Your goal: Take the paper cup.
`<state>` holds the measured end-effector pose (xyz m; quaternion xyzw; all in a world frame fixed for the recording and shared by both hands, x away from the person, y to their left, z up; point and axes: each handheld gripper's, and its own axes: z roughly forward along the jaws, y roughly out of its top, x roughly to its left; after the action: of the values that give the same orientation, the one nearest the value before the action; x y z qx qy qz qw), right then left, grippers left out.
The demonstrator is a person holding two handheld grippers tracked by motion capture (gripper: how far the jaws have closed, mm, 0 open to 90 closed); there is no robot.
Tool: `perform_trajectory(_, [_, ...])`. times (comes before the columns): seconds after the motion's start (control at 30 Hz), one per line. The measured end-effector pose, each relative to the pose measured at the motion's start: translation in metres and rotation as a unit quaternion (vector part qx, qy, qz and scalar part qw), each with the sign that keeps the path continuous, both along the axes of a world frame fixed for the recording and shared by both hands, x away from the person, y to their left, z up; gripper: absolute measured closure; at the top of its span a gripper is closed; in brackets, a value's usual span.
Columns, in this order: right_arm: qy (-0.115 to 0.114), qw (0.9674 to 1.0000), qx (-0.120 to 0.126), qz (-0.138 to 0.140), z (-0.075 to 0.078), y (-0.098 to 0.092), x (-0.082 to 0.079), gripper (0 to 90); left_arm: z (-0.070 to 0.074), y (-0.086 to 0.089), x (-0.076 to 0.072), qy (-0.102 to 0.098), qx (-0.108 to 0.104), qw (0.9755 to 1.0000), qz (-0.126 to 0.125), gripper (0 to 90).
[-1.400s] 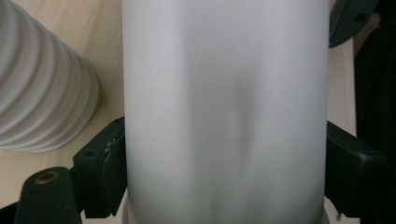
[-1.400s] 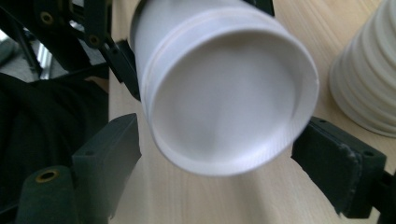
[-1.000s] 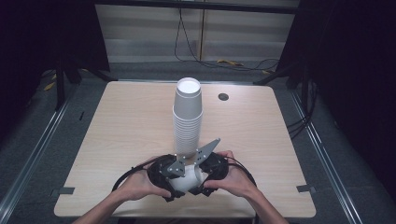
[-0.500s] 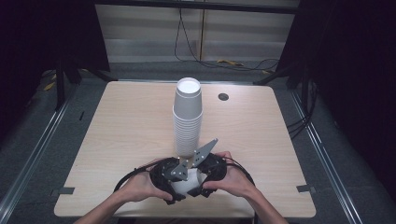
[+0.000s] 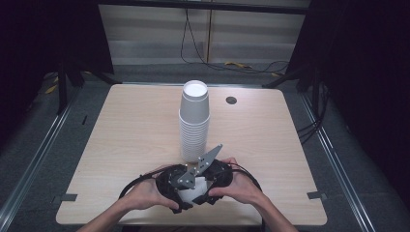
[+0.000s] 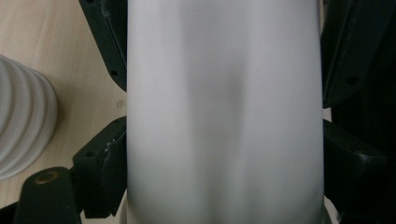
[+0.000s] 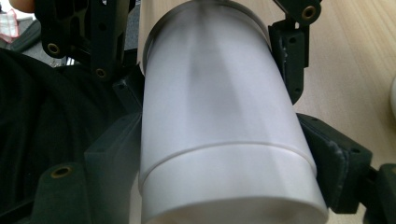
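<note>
Matt paper cups (image 5: 194,121) (wood-look table (image 5: 135,125))

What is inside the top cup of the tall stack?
The top cup of the stack shows a white interior with nothing visible in it. Its lower depth is hard to see from the high view; the nested cups below are covered.

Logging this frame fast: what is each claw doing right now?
Left claw: shut on the white cups, jaws against both sides.
Right claw: shut on the same cups.
</note>
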<state>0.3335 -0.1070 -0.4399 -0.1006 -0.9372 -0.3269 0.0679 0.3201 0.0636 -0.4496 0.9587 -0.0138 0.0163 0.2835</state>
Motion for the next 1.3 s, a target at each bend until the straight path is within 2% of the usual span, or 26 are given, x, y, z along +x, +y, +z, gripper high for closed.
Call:
perform_trajectory(0.23, [-0.011, 0.9999, 0.006, -0.009, 0.005, -0.001, -0.001, 21.7, 0.003, 0.003, 0.002, -0.002, -0.011, 0.9999, 0.003, 15.3])
perform_trajectory(0.33, [-0.008, 0.9998, 0.009, -0.013, 0.008, -0.002, -0.002, 21.6, 0.004, 0.006, 0.003, 0.001, -0.028, 0.9996, 0.0, 14.3])
perform_trajectory(0.43, [-0.01, 0.9997, 0.013, -0.02, 0.01, -0.003, -0.002, 21.6, 0.005, 0.008, 0.004, -0.002, -0.037, 0.9993, 0.0, 13.8])
perform_trajectory(0.47, [-0.012, 0.9996, 0.013, -0.02, 0.01, -0.003, -0.002, 21.5, 0.004, 0.009, 0.005, -0.003, -0.053, 0.9986, 0.006, 13.6])
perform_trajectory(0.57, [-0.014, 0.9995, 0.012, -0.025, 0.01, -0.004, -0.002, 21.5, 0.005, 0.01, 0.006, -0.006, -0.056, 0.9984, 0.008, 13.8])
perform_trajectory(0.77, [-0.015, 0.9991, 0.024, -0.031, 0.013, -0.008, -0.001, 21.5, 0.012, 0.018, 0.008, -0.017, -0.087, 0.996, 0.007, 12.9])
perform_trajectory(0.83, [-0.016, 0.999, 0.026, -0.032, 0.015, -0.008, -0.001, 21.5, 0.013, 0.019, 0.008, -0.021, -0.085, 0.9961, 0.005, 12.9])
perform_trajectory(1.03, [-0.018, 0.999, 0.025, -0.032, 0.017, -0.009, -0.001, 21.5, 0.015, 0.022, 0.007, -0.03, -0.106, 0.994, -0.004, 12.8])
perform_trajectory(1.07, [-0.019, 0.999, 0.022, -0.033, 0.019, -0.01, -0.002, 21.5, 0.014, 0.023, 0.007, -0.032, -0.116, 0.9928, -0.002, 12.8])
perform_trajectory(1.13, [-0.019, 0.999, 0.025, -0.033, 0.018, -0.01, -0.001, 21.5, 0.014, 0.023, 0.007, -0.035, -0.117, 0.9925, -0.002, 12.8])
perform_trajectory(1.3, [-0.02, 0.999, 0.026, -0.03, 0.02, -0.012, -0.001, 21.5, 0.015, 0.025, 0.008, -0.026, -0.133, 0.9908, -0.005, 12.9])
